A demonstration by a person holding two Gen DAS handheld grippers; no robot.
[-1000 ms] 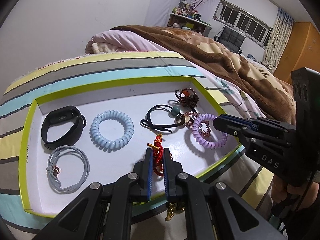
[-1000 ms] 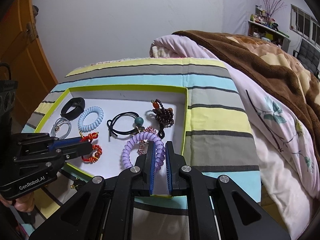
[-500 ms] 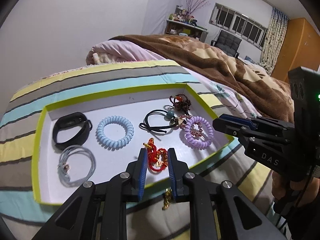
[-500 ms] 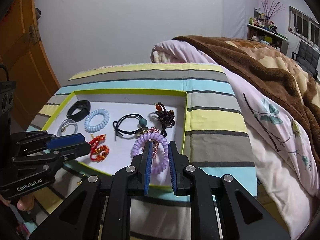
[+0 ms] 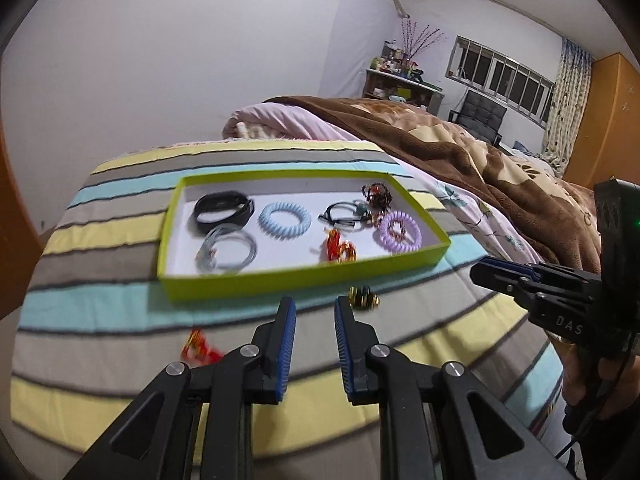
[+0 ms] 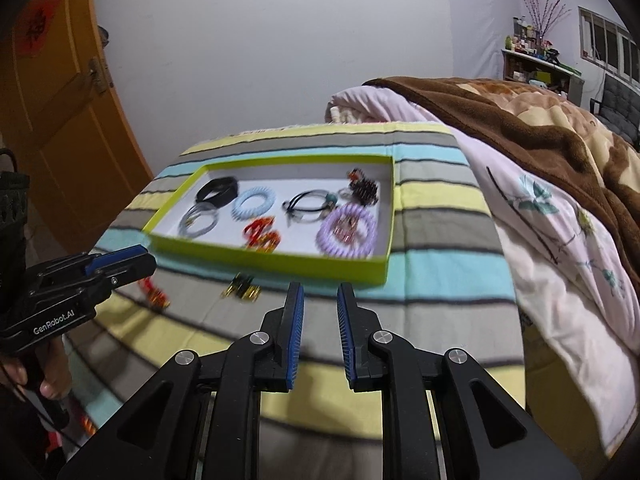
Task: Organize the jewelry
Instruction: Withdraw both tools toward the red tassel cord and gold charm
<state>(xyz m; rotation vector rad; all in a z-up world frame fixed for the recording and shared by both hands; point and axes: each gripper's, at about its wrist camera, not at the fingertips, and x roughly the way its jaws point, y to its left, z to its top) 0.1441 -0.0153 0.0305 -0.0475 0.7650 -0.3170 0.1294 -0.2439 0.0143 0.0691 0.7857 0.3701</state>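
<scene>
Jewelry lies spread in a shallow lime-green tray [image 5: 304,278] with a white floor, set on a striped bedspread [image 5: 100,304]. Inside, from the left wrist view: a black band [image 5: 224,210] at the far left, a clear looped bracelet [image 5: 226,254] in front of it, a pale blue spiral hair tie [image 5: 285,221] beside them, a black cord with a teal bead [image 5: 344,216], a dark beaded cluster [image 5: 376,195] near the far right corner, a lilac spiral hair tie [image 5: 400,234] with a small copper piece inside its ring, and a red knotted bracelet [image 5: 340,249] near the front wall.

Two pieces lie outside the tray on the bedspread, just in front of its near wall: a gold-and-black piece [image 5: 362,298] and a red piece [image 5: 198,347], both blurred.

The left gripper [image 5: 315,312] hangs over the bedspread short of the tray, jaws apart with nothing between them. The right gripper [image 6: 320,300] is likewise short of the tray, its jaws having just been opening, a gap between the blue pads and nothing in it. A hand [image 6: 48,376] grips the left tool's handle.

Nothing stands between the grippers and the tray. Beyond it lie a pink quilt [image 6: 560,220] and a brown blanket [image 5: 460,152]. The room has white walls, an orange door [image 6: 52,92], a cluttered shelf [image 5: 404,80], a barred window [image 5: 504,80] and a dark chair [image 5: 484,114].
</scene>
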